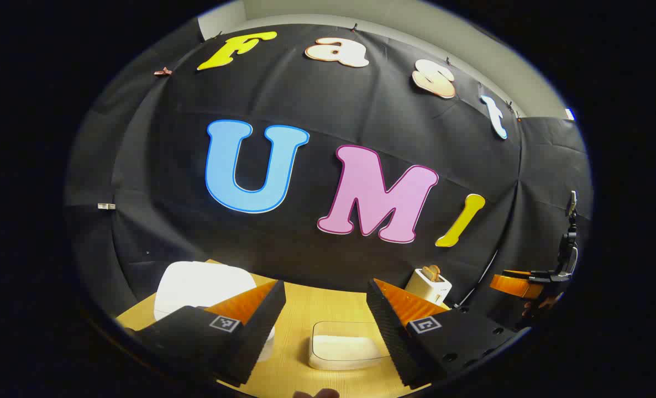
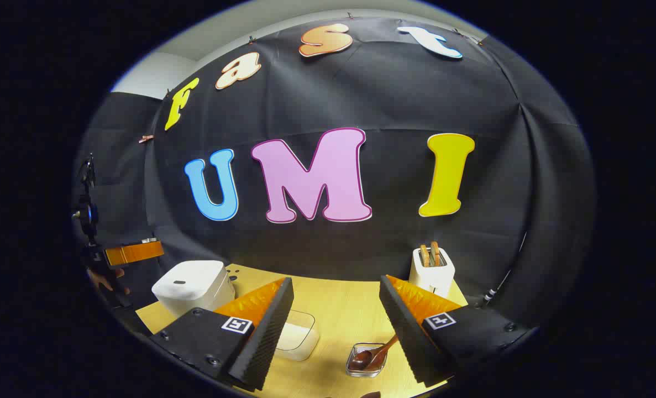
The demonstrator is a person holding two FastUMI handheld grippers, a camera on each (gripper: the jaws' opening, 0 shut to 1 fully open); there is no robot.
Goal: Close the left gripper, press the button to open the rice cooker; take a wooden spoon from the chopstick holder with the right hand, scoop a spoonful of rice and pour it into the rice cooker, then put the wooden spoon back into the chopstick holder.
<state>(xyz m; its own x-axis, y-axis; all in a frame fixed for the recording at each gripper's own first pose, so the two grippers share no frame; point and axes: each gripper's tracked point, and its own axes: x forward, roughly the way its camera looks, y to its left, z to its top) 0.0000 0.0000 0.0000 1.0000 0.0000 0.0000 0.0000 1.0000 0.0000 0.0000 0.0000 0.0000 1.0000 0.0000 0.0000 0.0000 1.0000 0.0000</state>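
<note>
Worktop (image 2: 339, 309): light wood grain, backed by black cloth wall.

Rice cooker (image 2: 192, 286): white, boxy w/ rounded corners, lid down, small dark slot-shaped button on top near front. Sits at far left corner of worktop. In left claw view (image 1: 198, 284) it lies partly behind the left finger; lid top looks plain and glossy.

Rice container (image 2: 296, 335): clear shallow tub w/ white rice inside, mid worktop, near front edge. In left claw view (image 1: 344, 345) it lies between the two fingers, low fill, rounded corners.

Wooden spoon (image 2: 373, 354): dark brown, bowl end down in holder, handle leaning up and to the right toward the right finger.

Chopstick holder (image 2: 365, 362): small clear square glass dish, front edge of worktop, right of rice container, apart from it.

Toaster (image 2: 431, 270): white, two slices standing in slots, far right corner of worktop; also in left claw view (image 1: 428, 284).

Left claw (image 1: 326, 309): fingers spread wide, nothing between, above front of worktop.

Right claw (image 2: 336, 309): fingers spread wide, gripping nothing, above front of worktop.
</note>
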